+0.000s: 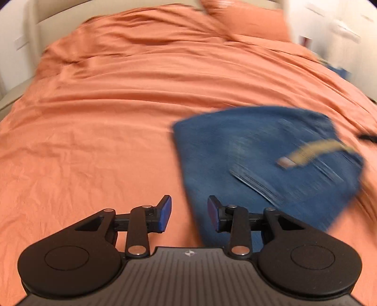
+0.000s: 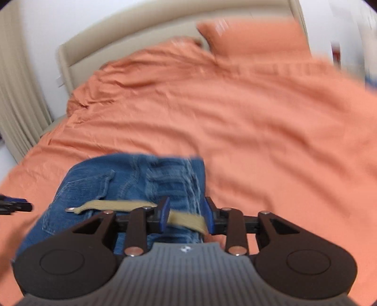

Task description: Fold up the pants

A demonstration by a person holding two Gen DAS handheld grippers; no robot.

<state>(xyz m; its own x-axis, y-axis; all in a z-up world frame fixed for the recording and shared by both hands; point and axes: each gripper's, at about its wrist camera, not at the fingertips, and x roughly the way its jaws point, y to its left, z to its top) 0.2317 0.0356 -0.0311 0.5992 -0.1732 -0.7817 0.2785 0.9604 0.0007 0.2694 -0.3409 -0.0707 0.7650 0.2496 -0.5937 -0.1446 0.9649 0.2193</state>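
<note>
Left wrist view: orange bedspread point(image 1: 106, 106) fills the frame, pillow point(image 1: 247, 21) at top right. Left gripper point(image 1: 189, 216) at bottom centre, fingers apart at a middling gap, nothing between the pads, just bedspread and the jeans' edge below. Jeans point(image 1: 259, 153) lie right of centre as a compact blue bundle, tan belt point(image 1: 315, 148) strap across the top layer. Blurry, so layer count is unclear.

Right wrist view: headboard point(image 2: 106, 47) upper left, left gripper's tip poking in at the left edge. Jeans lower left to centre, pocket and waistband showing. Right gripper point(image 2: 187, 217) bottom centre, fingers part-open; belt strap runs through the gap, pads look not pressed on it, though I can't tell for sure.

Progress, as a judgement: jeans look already folded down to a short stack, so mostly done. Left: maybe tuck the loose belt and square up the edges.
</note>
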